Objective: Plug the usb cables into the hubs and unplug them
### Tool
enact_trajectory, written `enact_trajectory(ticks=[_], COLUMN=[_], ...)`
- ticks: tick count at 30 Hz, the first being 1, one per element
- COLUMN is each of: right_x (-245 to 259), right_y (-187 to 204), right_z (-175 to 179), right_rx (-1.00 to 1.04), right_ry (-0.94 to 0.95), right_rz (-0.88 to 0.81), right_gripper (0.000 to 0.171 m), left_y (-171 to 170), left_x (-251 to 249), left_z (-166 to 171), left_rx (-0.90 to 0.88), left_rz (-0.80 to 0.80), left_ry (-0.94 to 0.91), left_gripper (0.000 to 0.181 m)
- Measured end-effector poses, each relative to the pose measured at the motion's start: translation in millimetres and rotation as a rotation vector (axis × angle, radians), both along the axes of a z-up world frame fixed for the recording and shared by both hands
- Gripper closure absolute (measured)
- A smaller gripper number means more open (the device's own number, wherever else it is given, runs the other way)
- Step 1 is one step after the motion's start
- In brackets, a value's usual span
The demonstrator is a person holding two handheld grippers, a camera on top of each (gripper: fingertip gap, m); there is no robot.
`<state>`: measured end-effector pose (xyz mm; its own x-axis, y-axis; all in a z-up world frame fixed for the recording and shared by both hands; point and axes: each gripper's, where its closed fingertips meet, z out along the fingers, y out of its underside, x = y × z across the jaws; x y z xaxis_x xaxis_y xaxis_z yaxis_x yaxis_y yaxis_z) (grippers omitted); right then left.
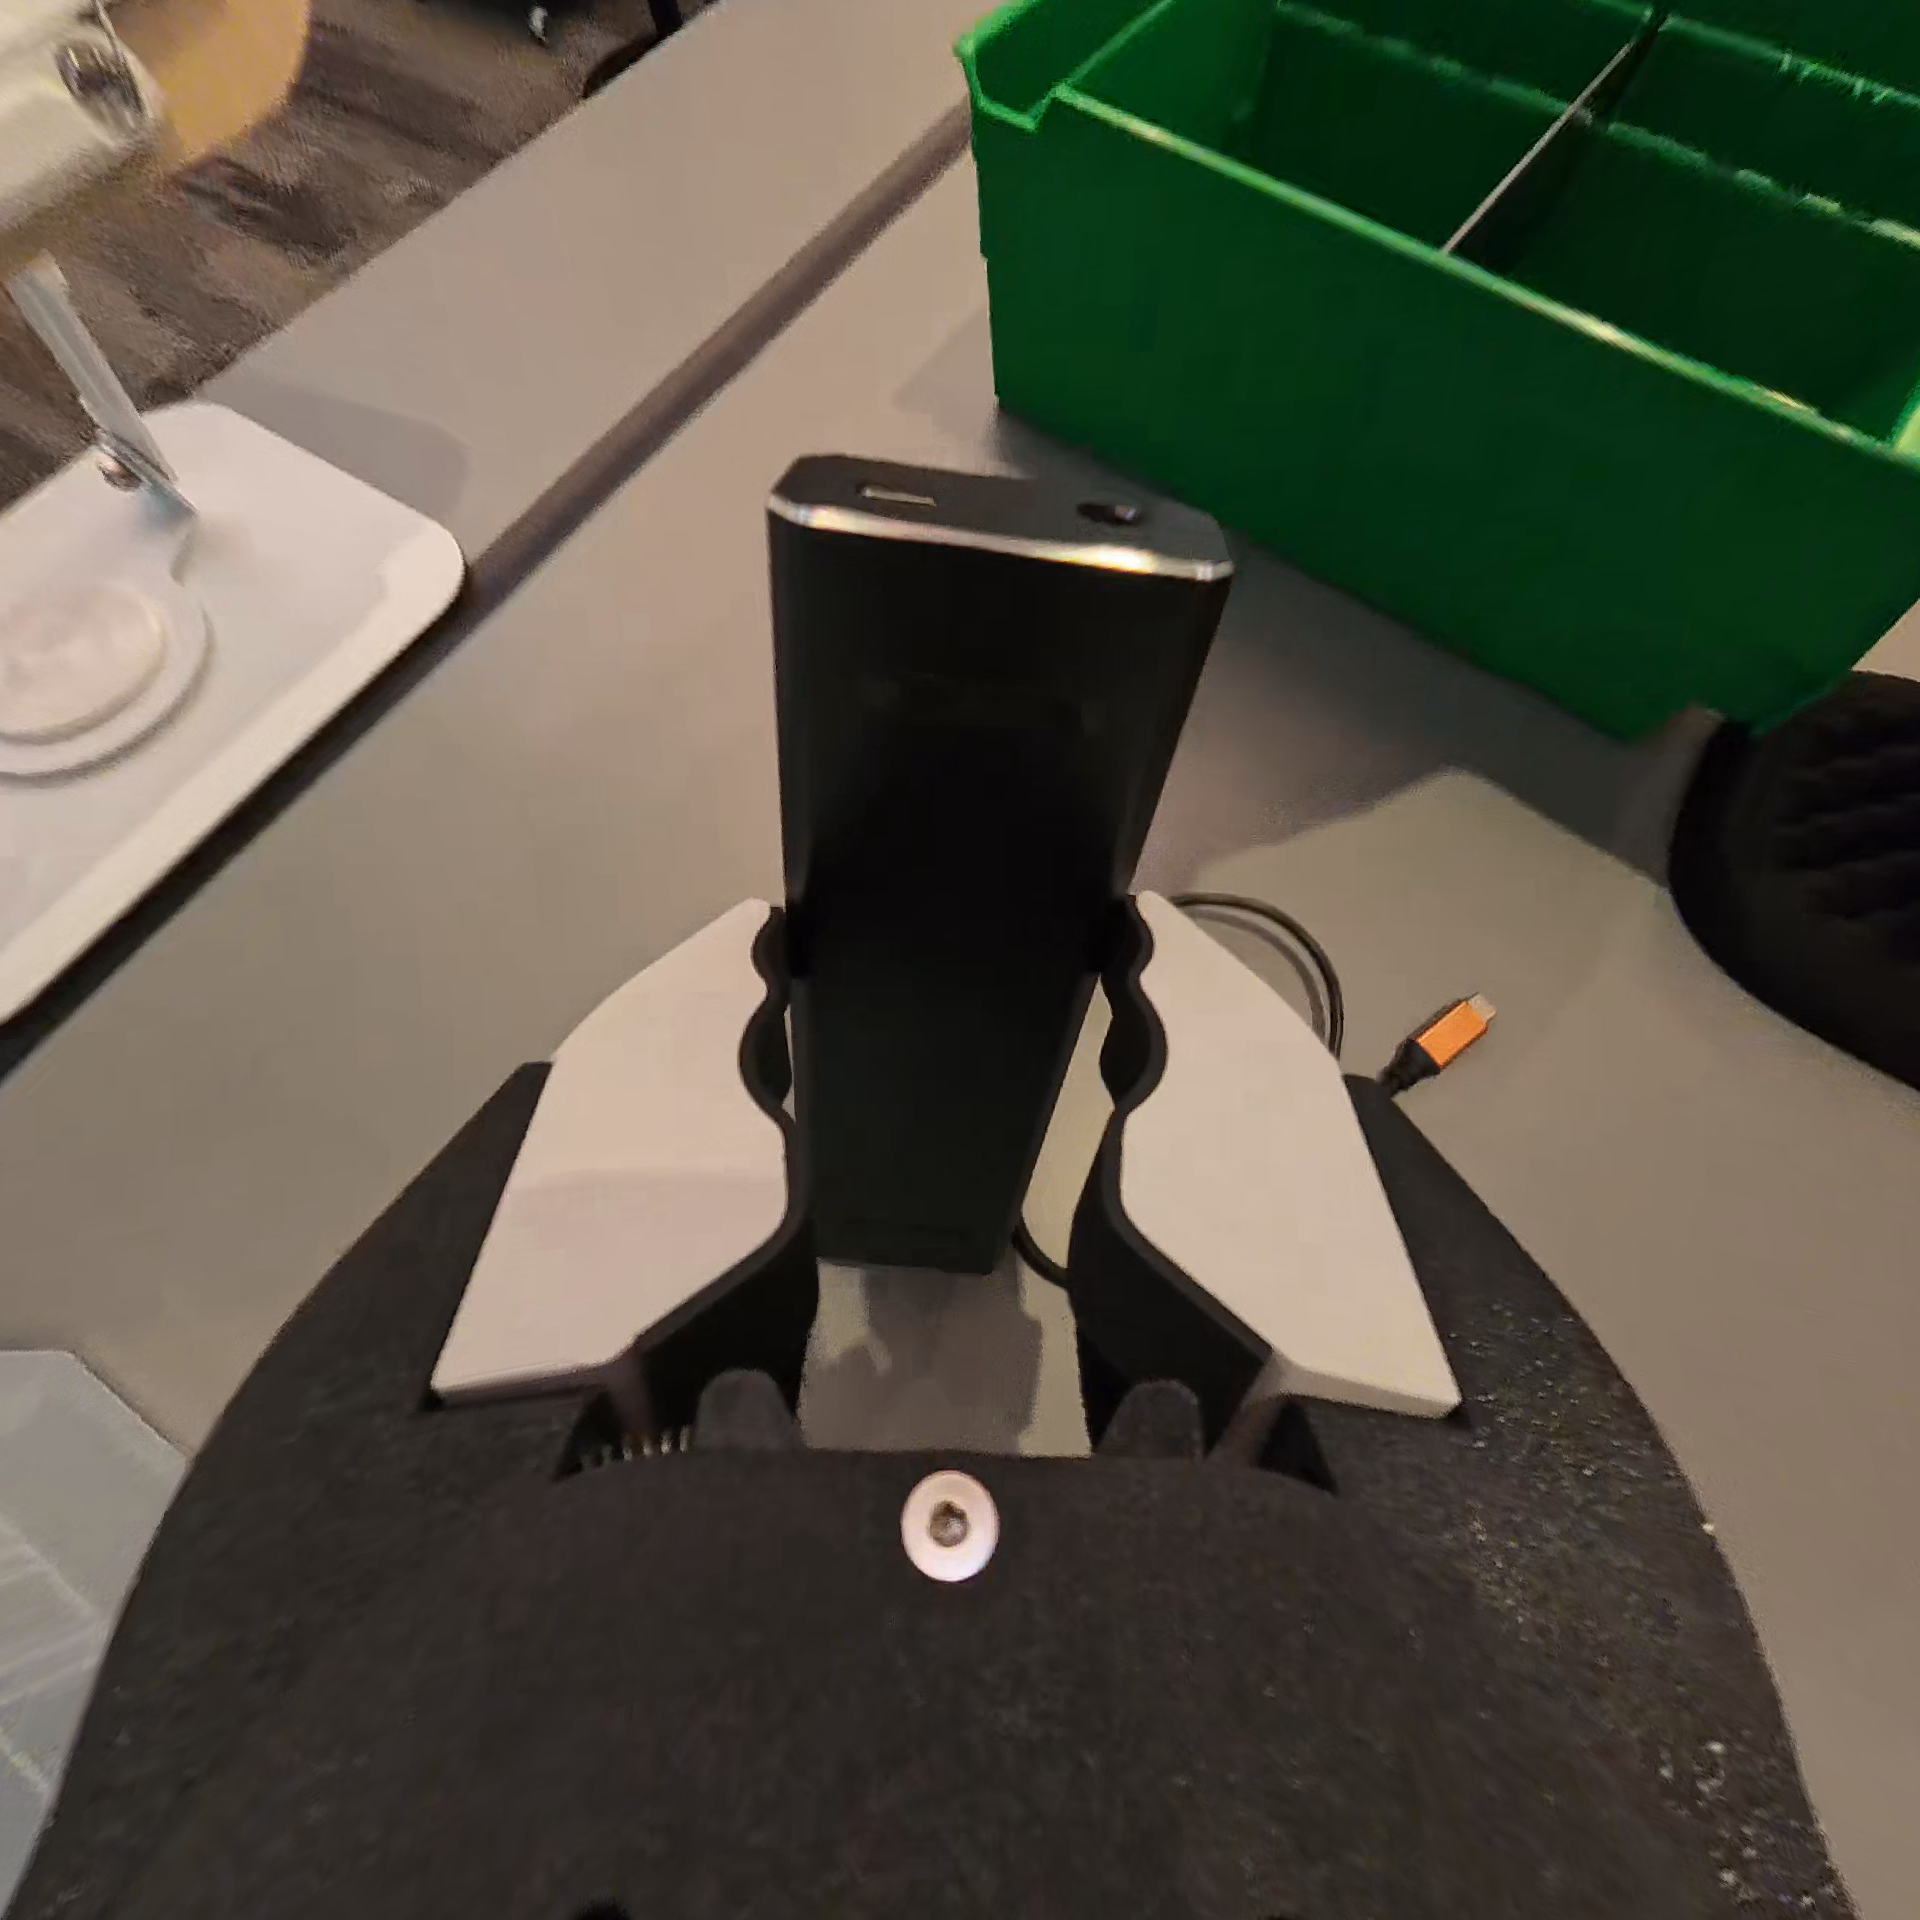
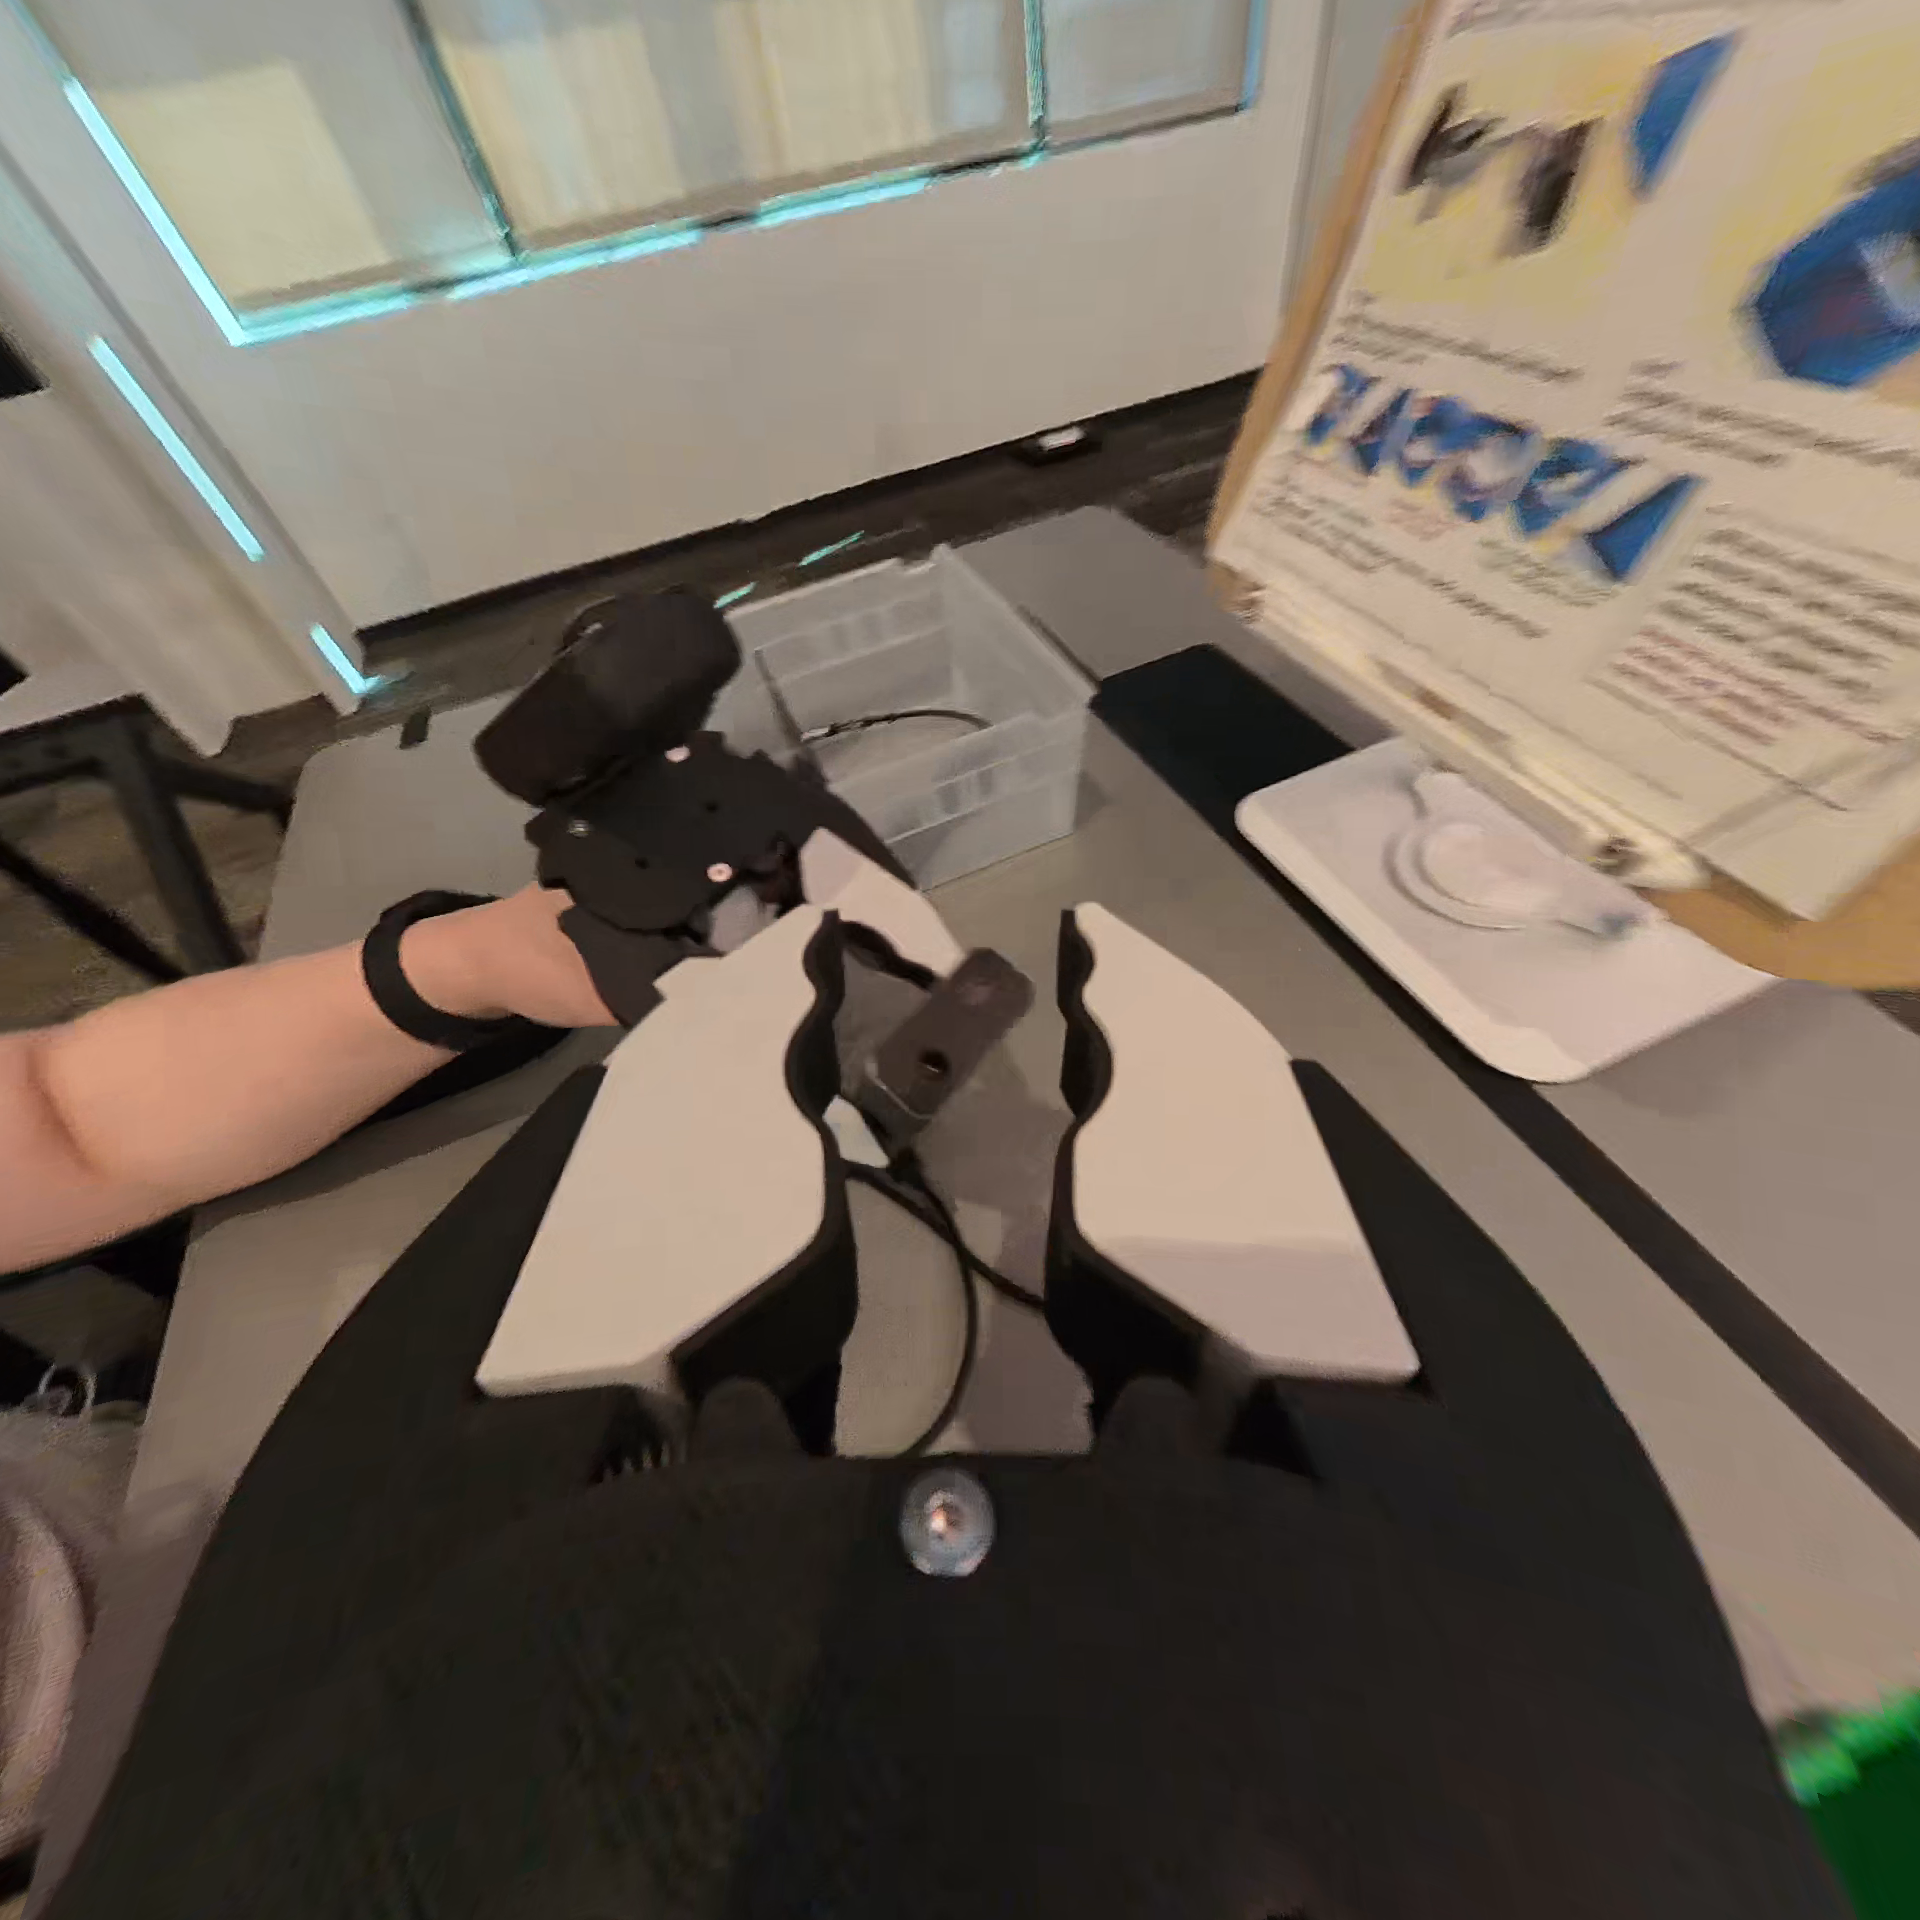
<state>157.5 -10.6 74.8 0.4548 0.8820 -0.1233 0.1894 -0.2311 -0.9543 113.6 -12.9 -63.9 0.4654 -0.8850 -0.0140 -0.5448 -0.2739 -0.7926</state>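
Observation:
My left gripper (image 1: 951, 935) is shut on a black hub (image 1: 987, 727) and holds it above the grey table, its port end pointing away. A black cable (image 1: 1320, 966) lies looped on the table under it, and its orange plug (image 1: 1449, 1034) rests free to the right. In the right wrist view, my right gripper (image 2: 951, 935) is open and empty. The hub (image 2: 951, 1029) shows between its fingertips with its port end towards it. The left gripper (image 2: 727, 831) holds the hub from the far left. The cable (image 2: 961, 1278) runs on the table between my right fingers.
A green divided bin (image 1: 1455, 416) stands at the back right of the left wrist view. A white stand base (image 2: 1455, 935) carries a printed board (image 2: 1610, 416). A clear plastic bin (image 2: 1039, 748) holding a cable sits behind the left gripper. A person's forearm (image 2: 260, 1060) reaches in from the left. Across from one pair of fingers to the other is roughly 15 cm.

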Motion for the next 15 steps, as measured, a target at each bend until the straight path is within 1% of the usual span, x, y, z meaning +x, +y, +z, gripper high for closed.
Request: enact_trajectory(ticks=[2, 4, 6, 7, 9, 11, 12, 13, 15], right_x=[-21, -29, -33, -32, -25, -22, -23, -25, -31], right_y=[-2, 3, -2, -8, -11, -14, -17, -19, -27], right_z=[-18, -38, -56, -63, -72, -73, -72, -73, -84], right_rx=[-0.009, 0.003, 0.042, 0.11, 0.329, 0.524, 0.606, 0.667, 0.675], right_ry=[-0.097, -0.218, -0.347, -0.429, -0.59, -0.677, -0.7, -0.723, -0.792], right_rz=[0.039, 0.015, 0.068, 0.113, 0.147, 0.154, 0.169, 0.169, 0.219], right_gripper=[0.13, 0.129, 0.129, 0.127, 0.123, 0.119, 0.113, 0.113, 0.115], left_y=[-1, -2, -5, -8, -17, -33, -43, -53, -74], left_x=[-2, -5, -7, -8, -11, -14, -15, -16, -16], left_z=[-4, -6, -9, -10, -9, -6, -3, 0, 12], left_rx=[-0.018, -0.03, -0.033, -0.036, -0.078, -0.146, -0.173, -0.197, -0.247], left_rz=[0.001, 0.005, -0.012, -0.027, -0.065, -0.134, -0.177, -0.222, -0.295], left_ry=[-0.041, -0.066, -0.051, -0.044, -0.059, -0.084, -0.096, -0.108, -0.151], left_gripper=[0.123, 0.123, 0.123, 0.123, 0.123, 0.123, 0.123, 0.123, 0.123])
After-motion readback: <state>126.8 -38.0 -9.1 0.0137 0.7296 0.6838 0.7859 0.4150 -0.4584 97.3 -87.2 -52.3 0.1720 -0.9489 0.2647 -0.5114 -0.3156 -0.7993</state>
